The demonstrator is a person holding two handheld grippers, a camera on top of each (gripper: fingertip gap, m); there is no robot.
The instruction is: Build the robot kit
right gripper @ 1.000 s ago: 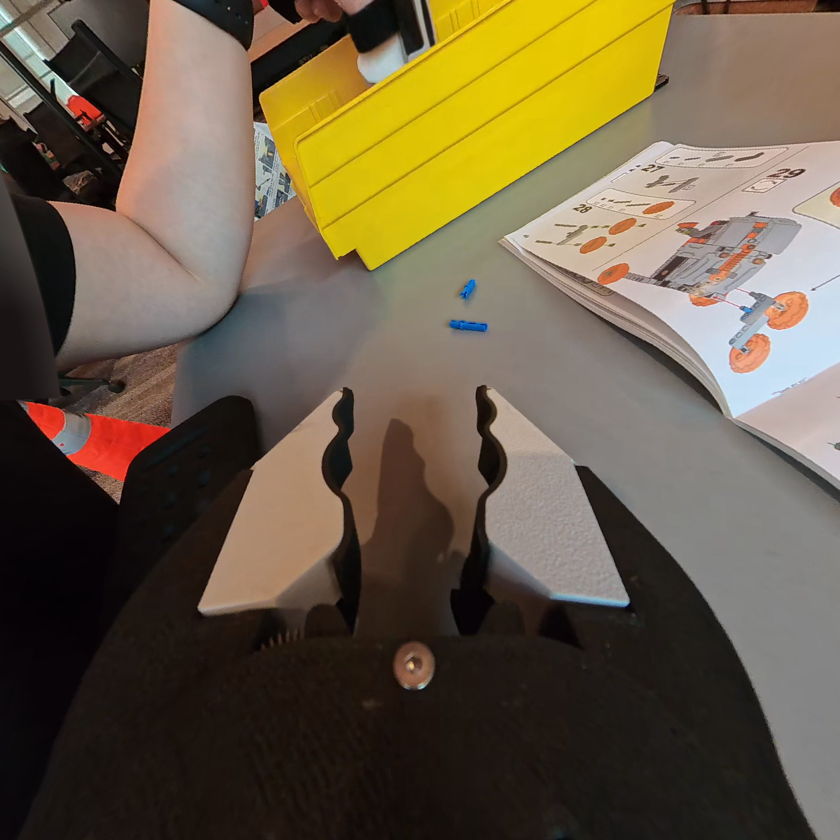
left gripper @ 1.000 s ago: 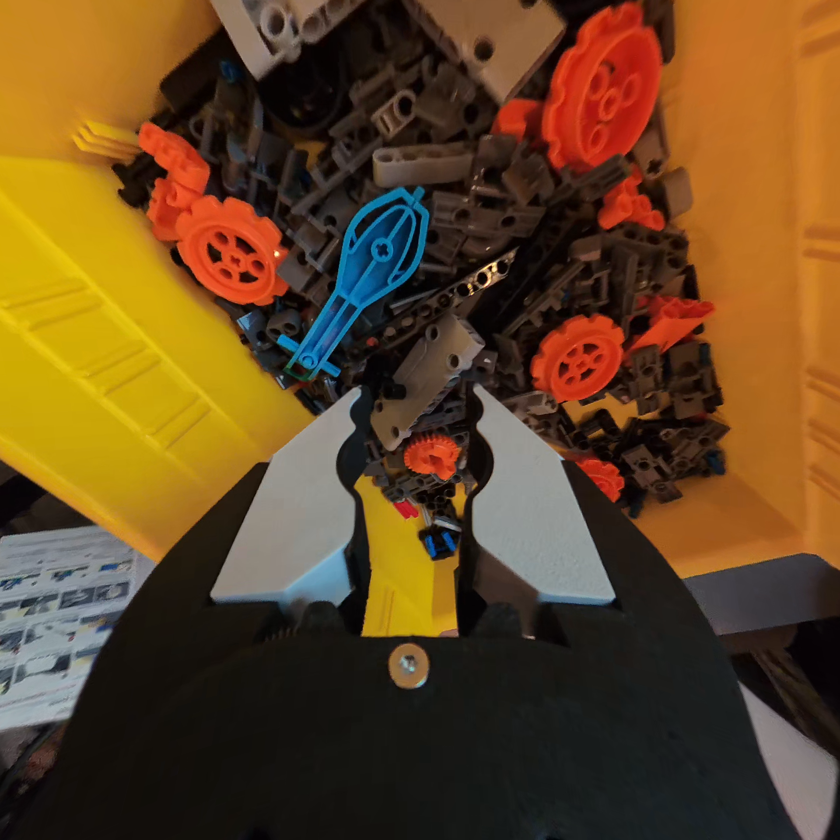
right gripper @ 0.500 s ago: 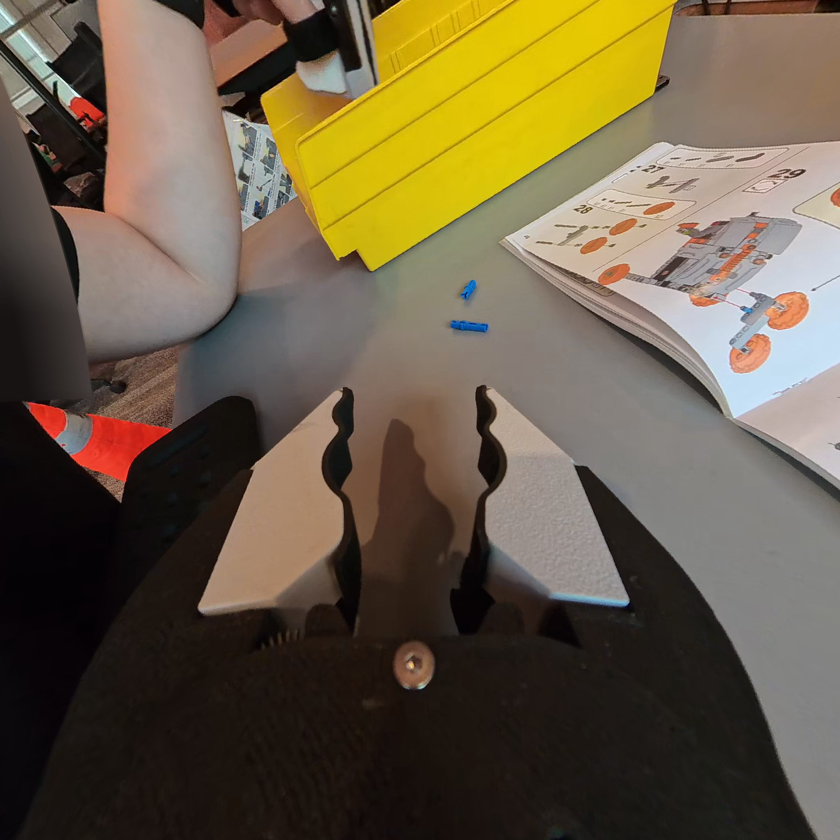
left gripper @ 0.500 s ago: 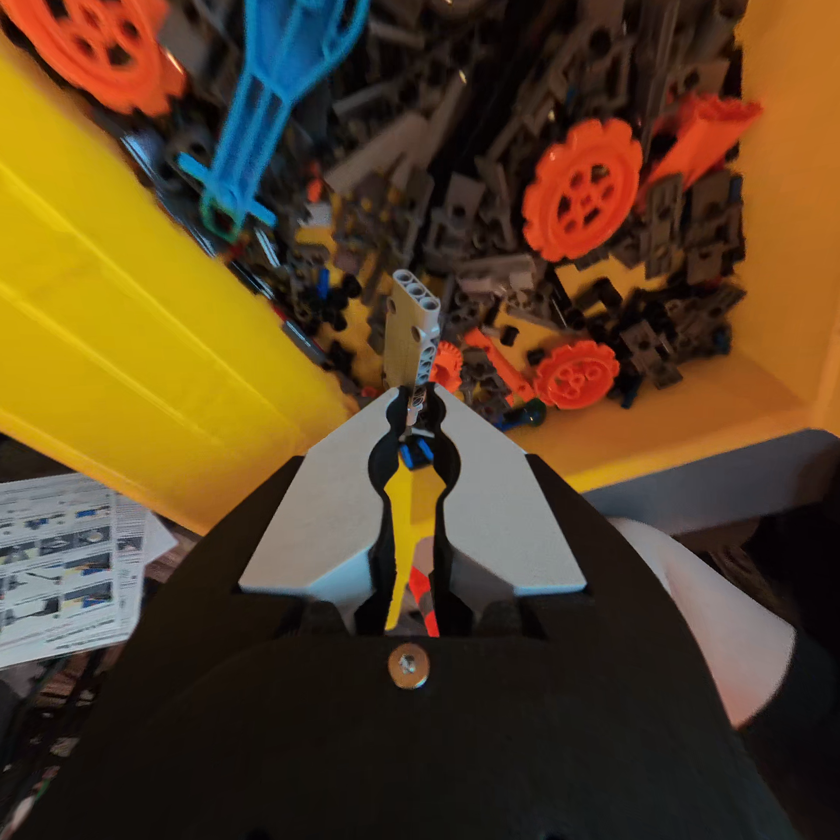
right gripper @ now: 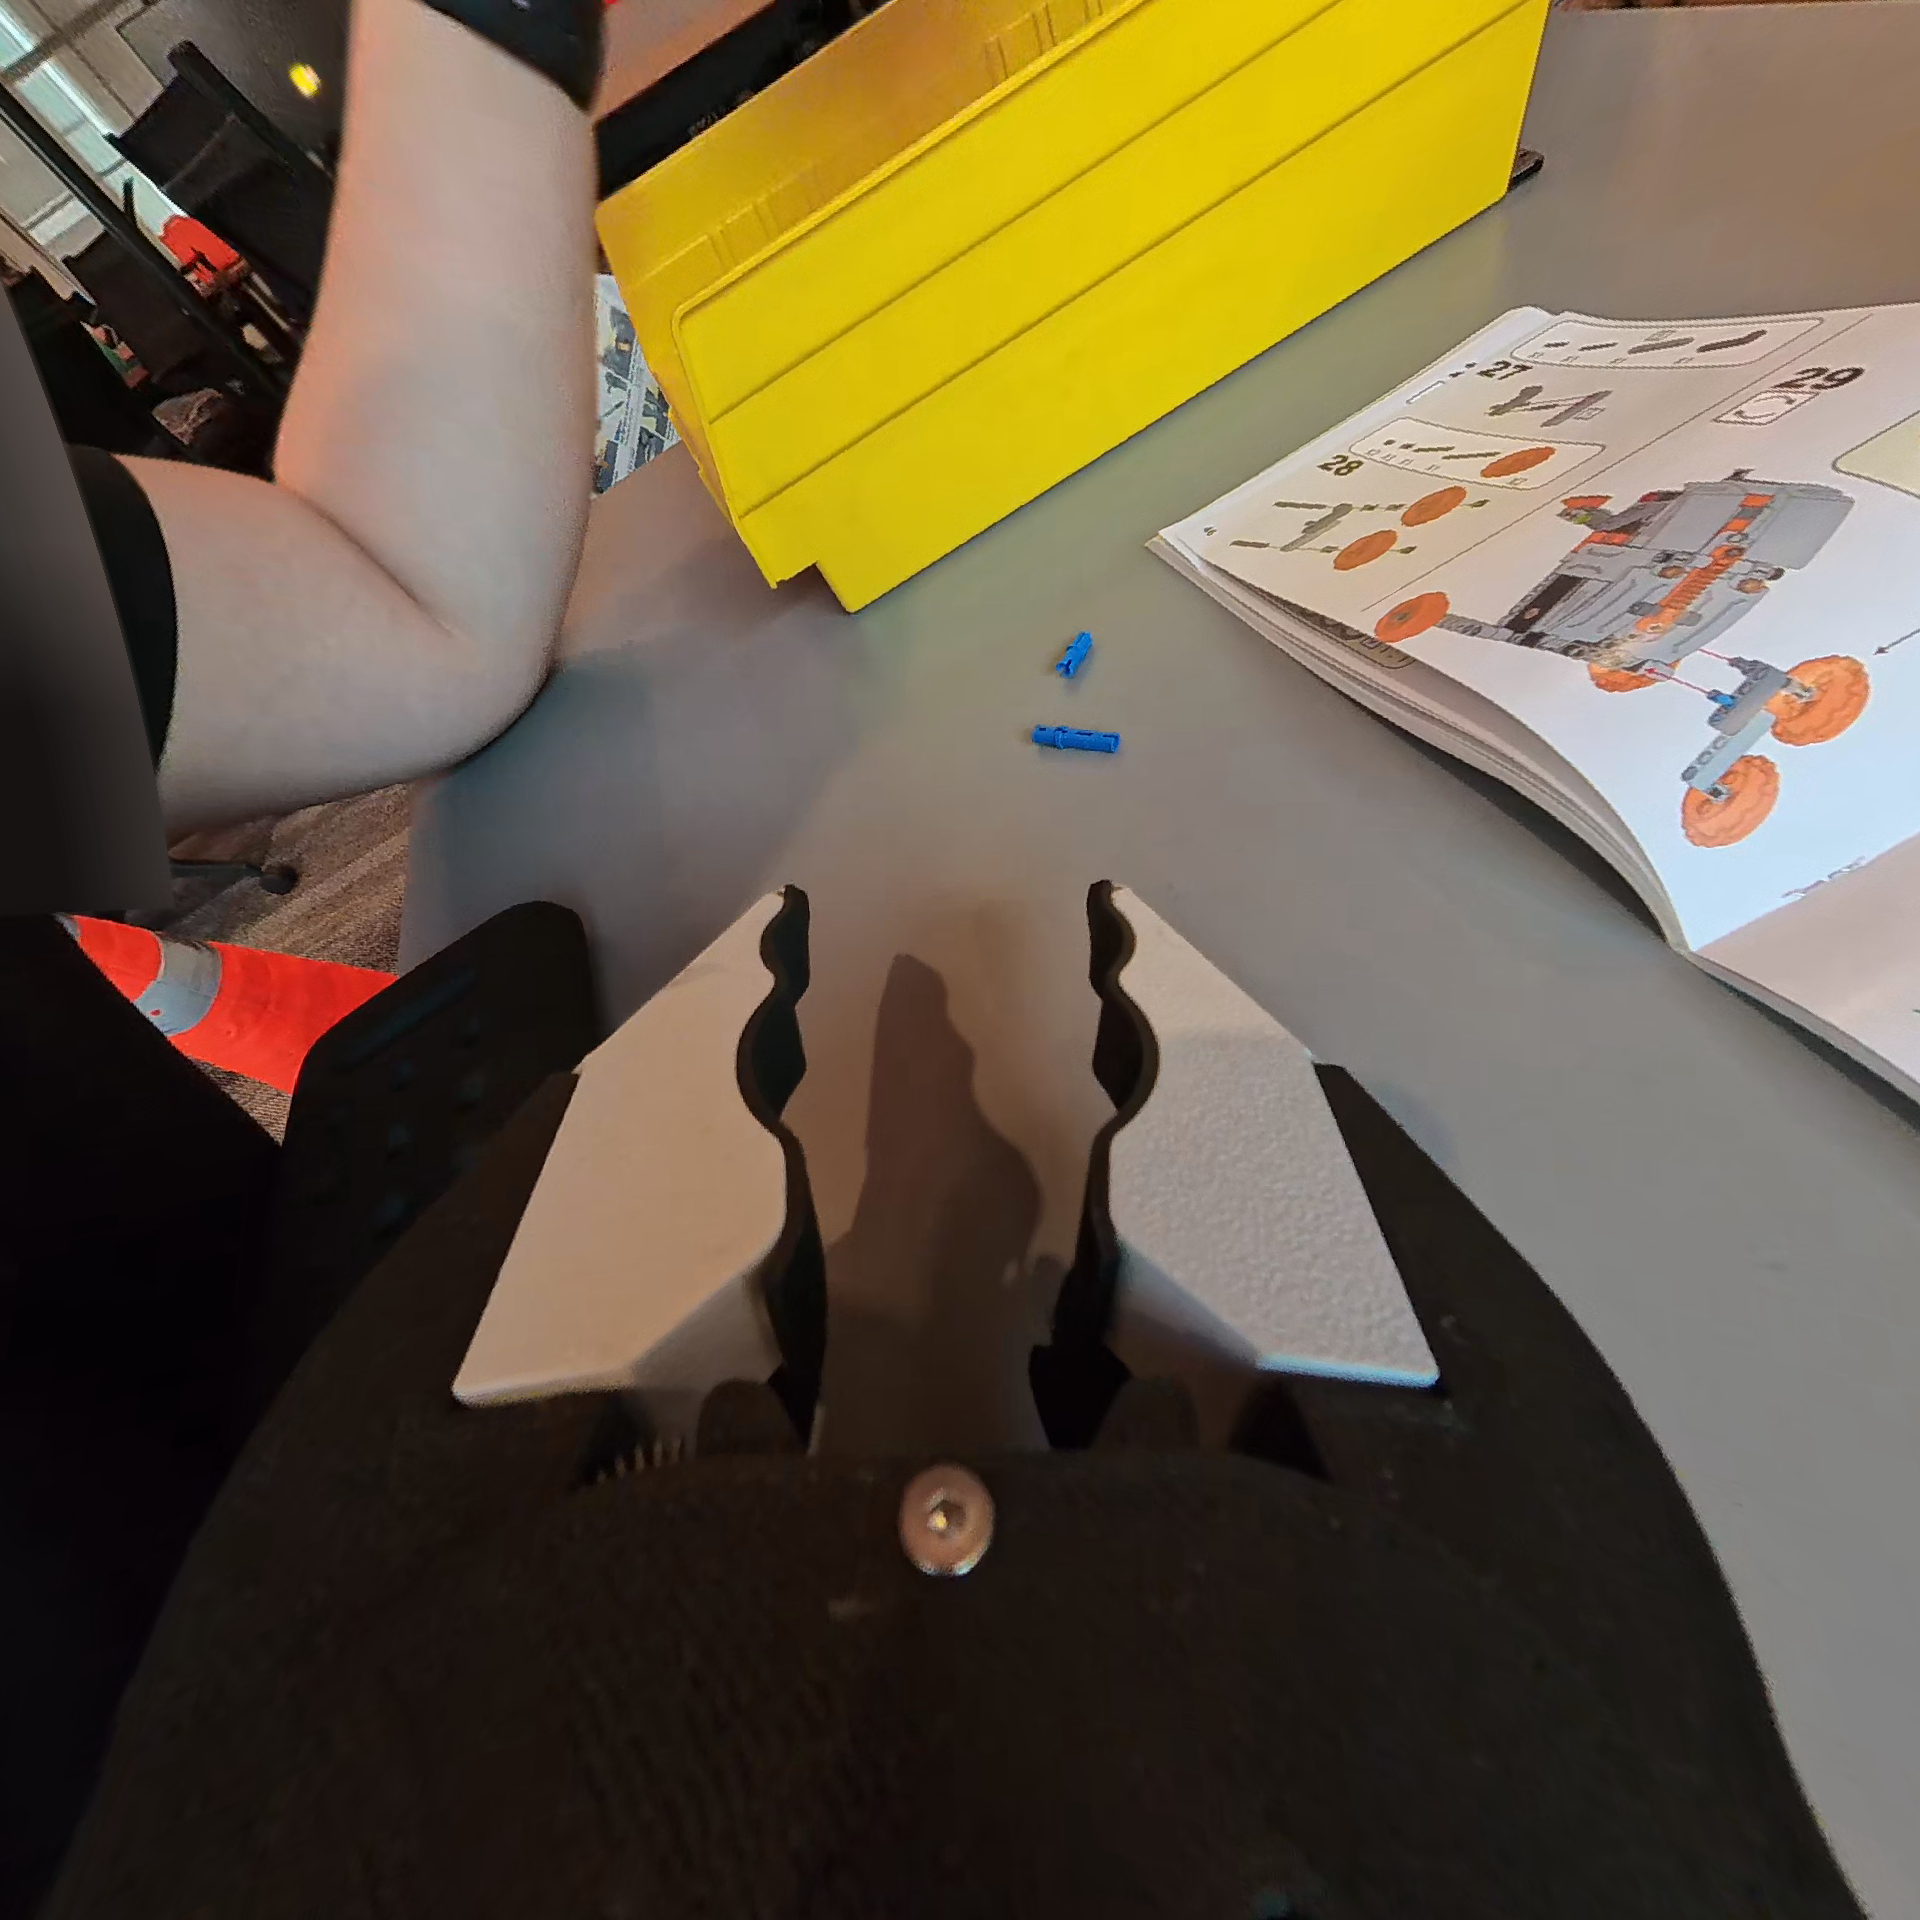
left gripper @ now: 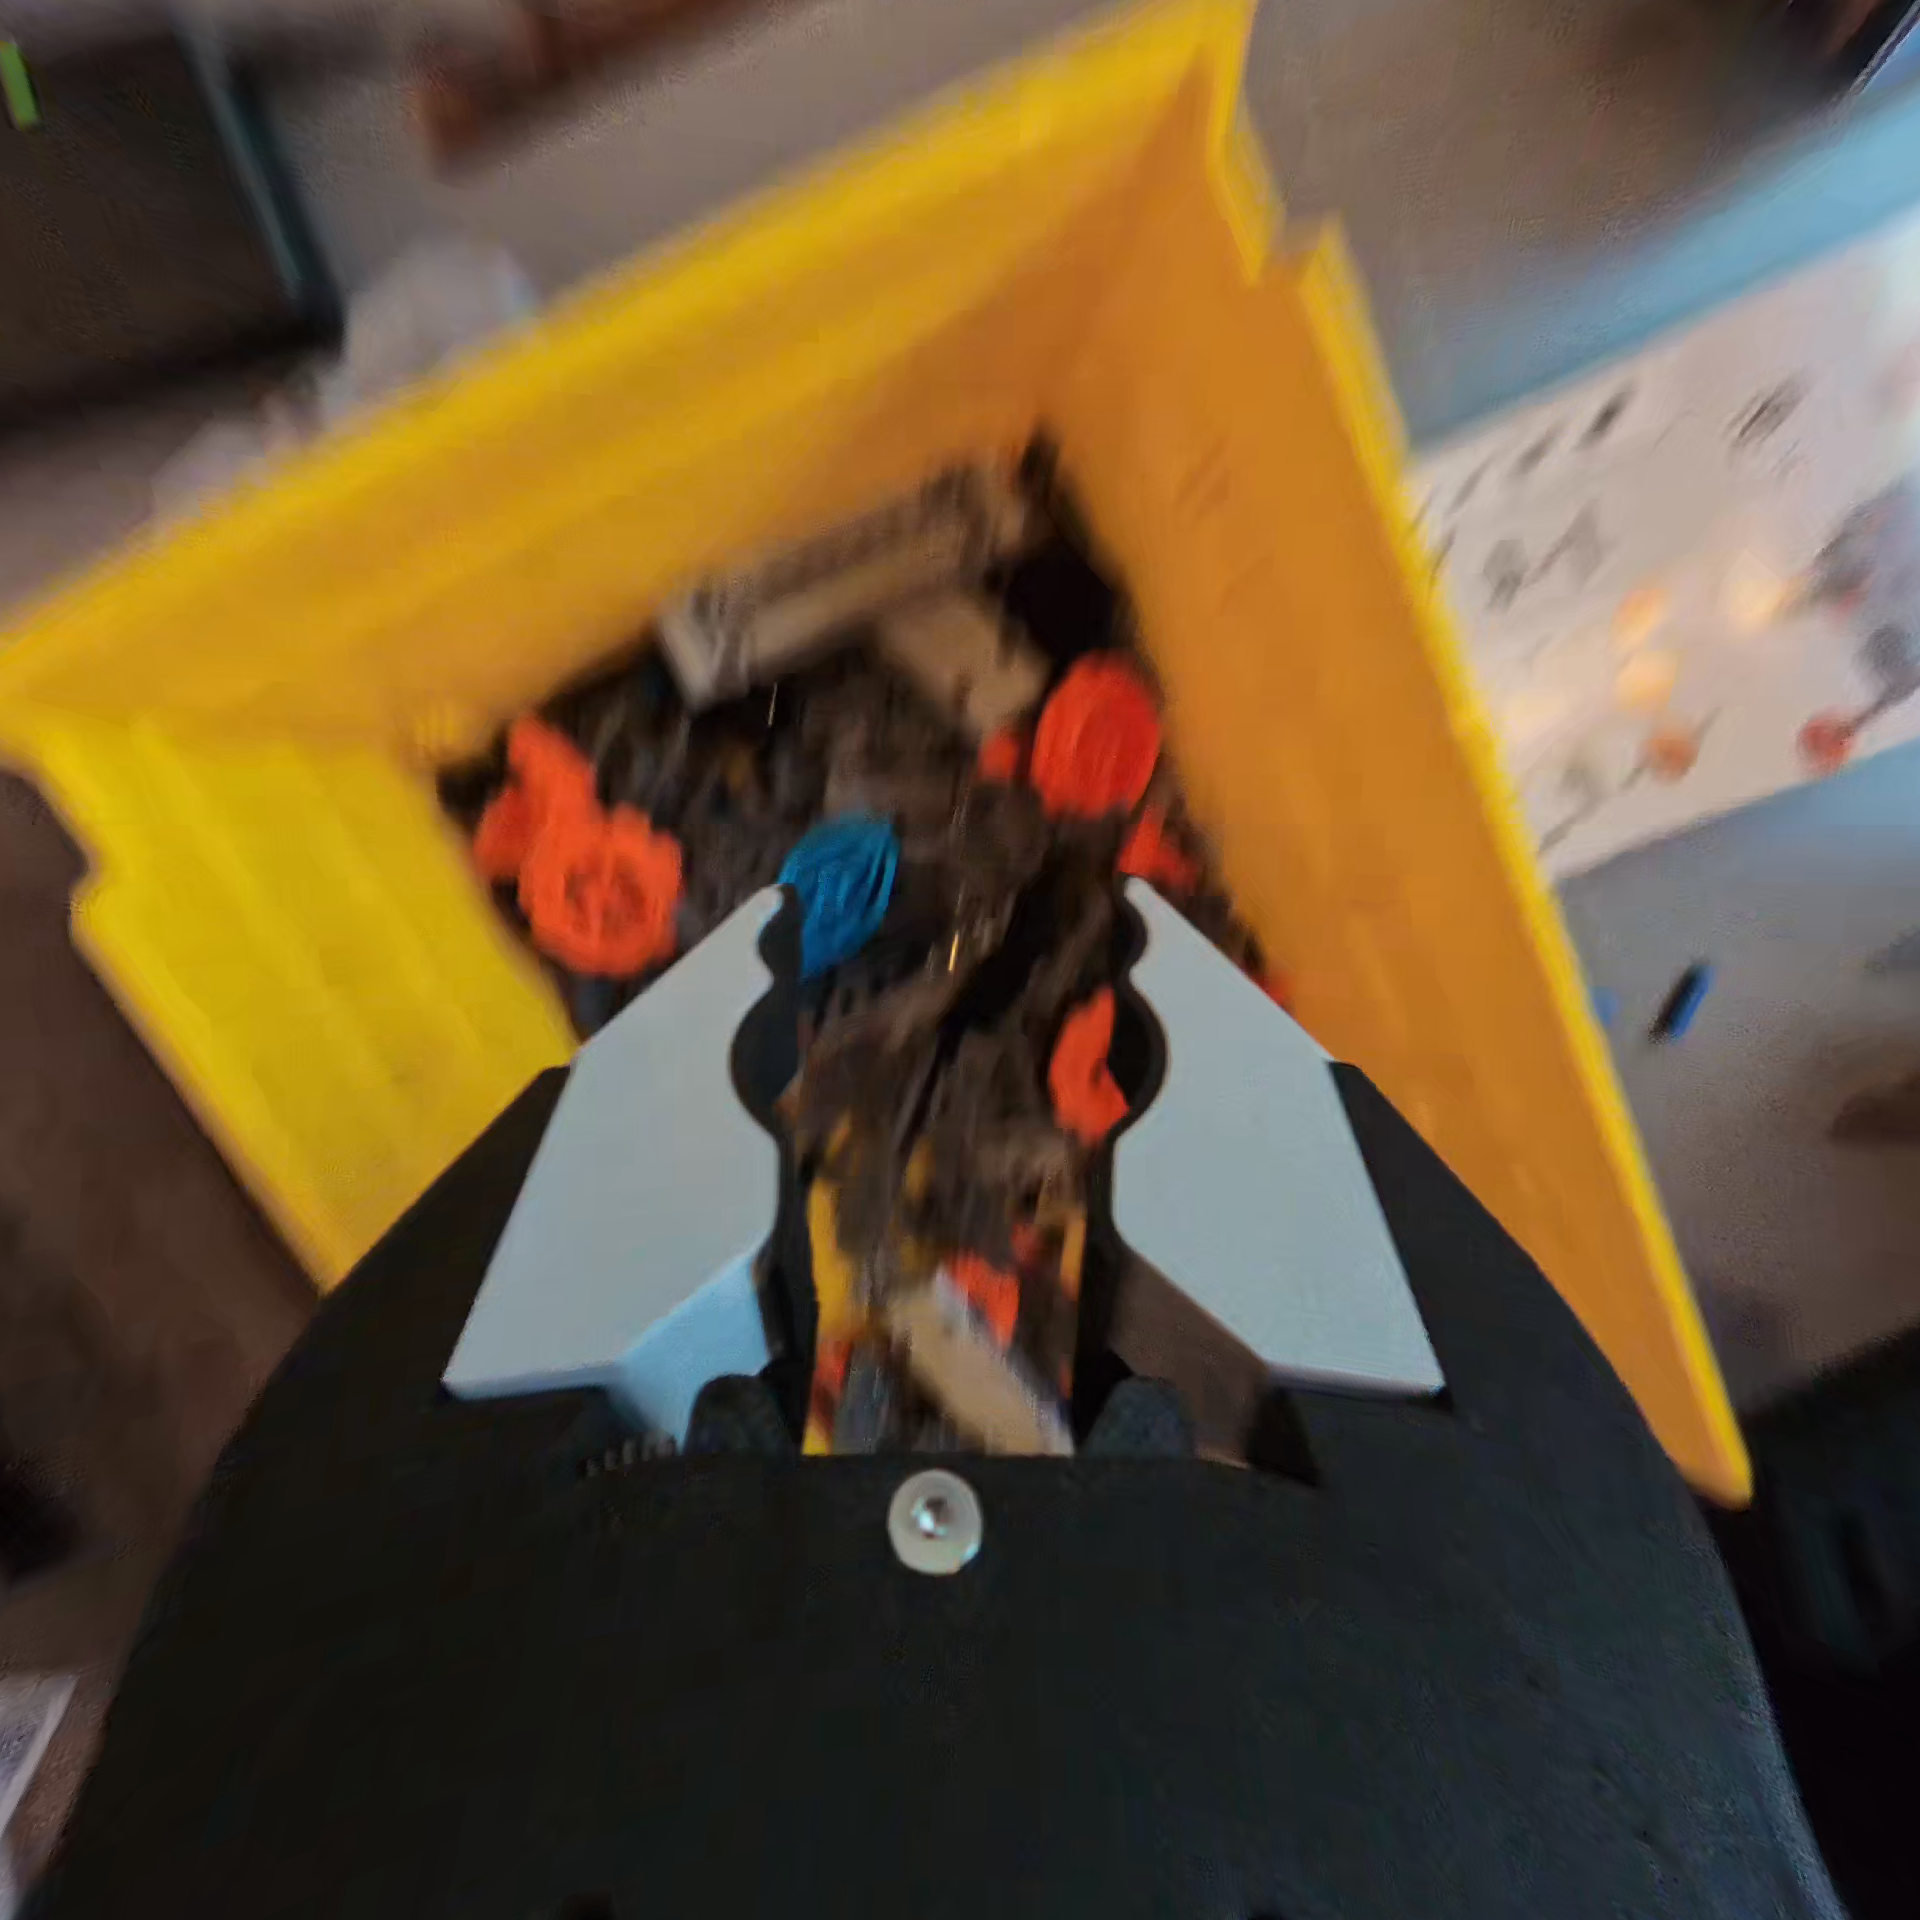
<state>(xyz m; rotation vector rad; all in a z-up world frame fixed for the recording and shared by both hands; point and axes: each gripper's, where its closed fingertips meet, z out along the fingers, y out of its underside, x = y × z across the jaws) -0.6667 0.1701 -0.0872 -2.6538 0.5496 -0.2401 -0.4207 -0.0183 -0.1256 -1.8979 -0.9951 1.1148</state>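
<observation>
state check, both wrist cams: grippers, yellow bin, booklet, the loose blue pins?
left gripper: open, nothing seen in its grip, above the bin; view blurred.
right gripper: open, empty, low over the grey table.
yellow bin: upright, holds mixed dark and orange parts.
instruction booklet: lying open.
two blue pins: loose on the table, apart.

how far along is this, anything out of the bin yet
Done: two blue pins lie on the grey table near the yellow bin. In hand: nothing; the right gripper is open over bare table, the left gripper open above the bin, in a blurred view. Left: the heap of parts in the bin.
</observation>
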